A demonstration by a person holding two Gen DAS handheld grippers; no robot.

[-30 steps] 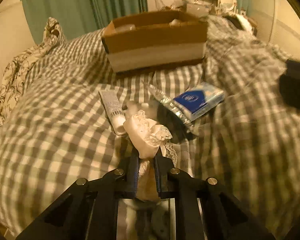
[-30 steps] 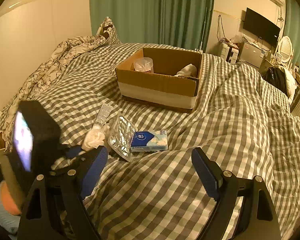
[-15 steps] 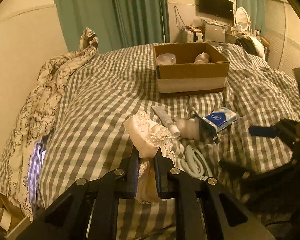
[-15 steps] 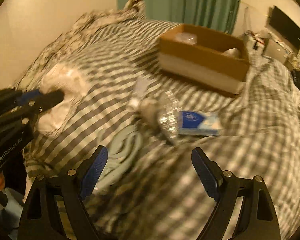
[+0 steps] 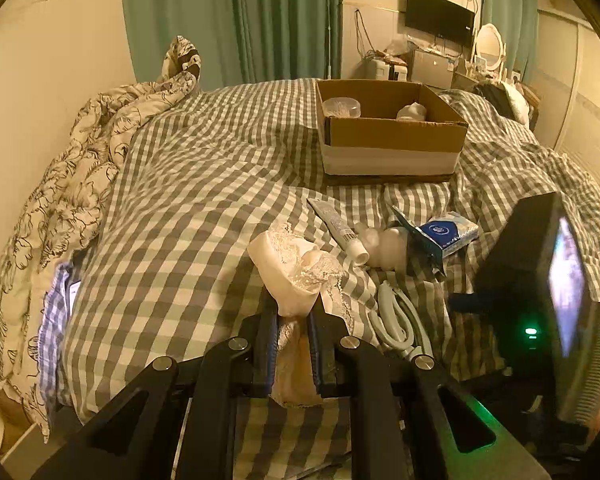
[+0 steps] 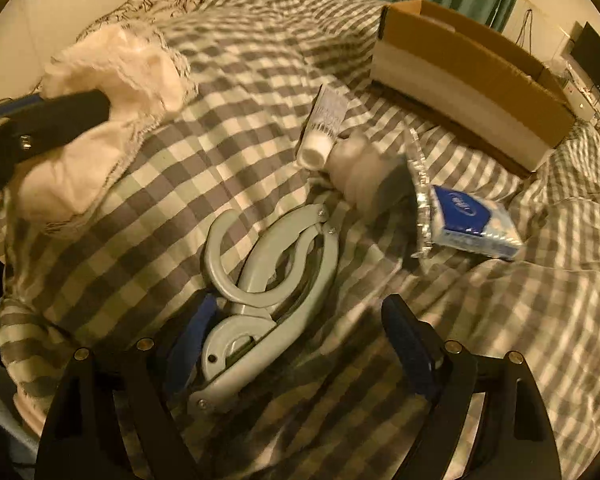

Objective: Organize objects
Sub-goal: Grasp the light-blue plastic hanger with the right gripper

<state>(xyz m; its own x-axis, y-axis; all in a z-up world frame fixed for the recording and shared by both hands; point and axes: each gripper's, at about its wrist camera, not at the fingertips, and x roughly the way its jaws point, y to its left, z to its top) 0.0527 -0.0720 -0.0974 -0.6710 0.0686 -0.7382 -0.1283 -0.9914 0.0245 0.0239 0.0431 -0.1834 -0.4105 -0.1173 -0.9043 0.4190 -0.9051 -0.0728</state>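
My left gripper (image 5: 293, 312) is shut on a white lace cloth (image 5: 296, 276) and holds it above the near edge of the checked bed; the cloth also shows in the right wrist view (image 6: 112, 76). My right gripper (image 6: 300, 332) is open, low over a pale grey folding hanger (image 6: 268, 272), which lies between its fingers. A tube (image 5: 338, 228), a small clear bottle (image 5: 384, 246), a foil pack (image 5: 418, 240) and a blue tissue pack (image 5: 450, 232) lie together on the bed. An open cardboard box (image 5: 388, 136) stands farther back.
The box holds a clear plastic tub (image 5: 342, 107) and a white item (image 5: 412, 112). A floral duvet (image 5: 80, 168) is bunched along the bed's left side. The right gripper's body (image 5: 548, 288) stands at the right of the left wrist view.
My left gripper has lifted and pulled back with the cloth. My right gripper has swung down and left from above the bed to straddle the hanger.
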